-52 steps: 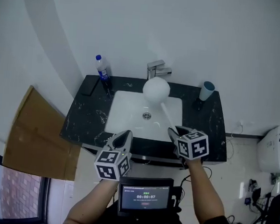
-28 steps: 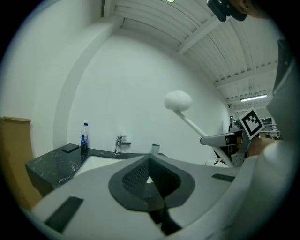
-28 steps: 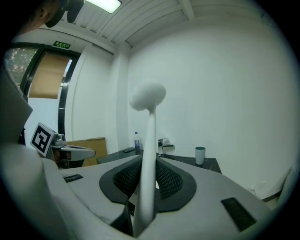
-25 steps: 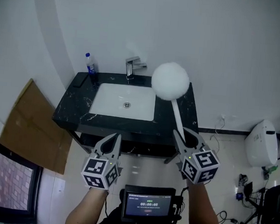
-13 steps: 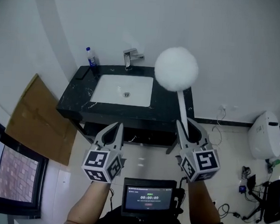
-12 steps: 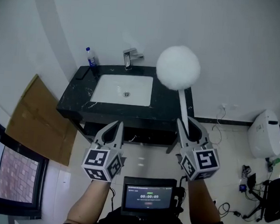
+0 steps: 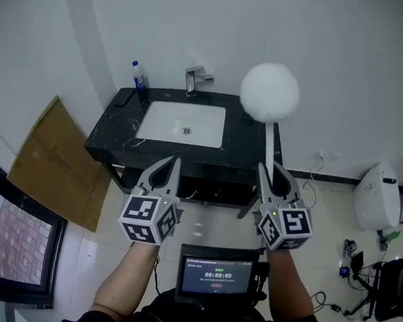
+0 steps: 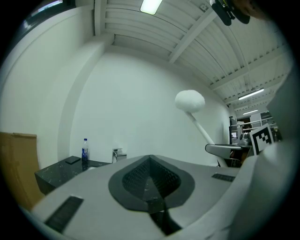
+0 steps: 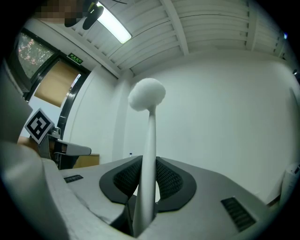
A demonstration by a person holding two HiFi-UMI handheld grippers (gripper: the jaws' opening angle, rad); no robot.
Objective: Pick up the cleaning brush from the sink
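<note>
grips the cleaning brush (image 7: 270, 93) in the right gripper (image 7: 273, 171), jaws clamped on the lower end of its thin white handle. carries it upright, round fluffy white head topmost, lifted well clear of the sink (image 7: 161, 122) and set against the white wall. in the right gripper view, a pale stick rising from between the two dark ribbed pads (image 9: 124, 180), pressed on both sides, with the ball-shaped head high above them.

holds the left gripper (image 7: 168, 167) beside the right one at about the same height, apart from the brush, jaws together with nothing between them. in the left gripper view, dark pads (image 8: 150, 176) meeting at a seam, and off to the right the brush slanting up from the other gripper.

stands back from the black marbled tabletop (image 7: 113, 137), with pale floor (image 7: 210, 227) showing under both grippers. on that tabletop: the white rectangular sink sunk into the middle, a chrome faucet (image 7: 194, 80) at its back edge, a clear bottle (image 7: 138, 77) with a blue label and cap at the back left corner, and a flat dark thing (image 7: 125, 99) just beside the bottle, too small to tell what.

further out: a brown cardboard sheet (image 7: 49, 159) to the left of the tabletop, a white rounded appliance (image 7: 376, 195) on the floor at the right, with cables near it. close below the grippers, a small screen (image 7: 216, 279) with a timer readout, between the two forearms (image 7: 131, 283).
</note>
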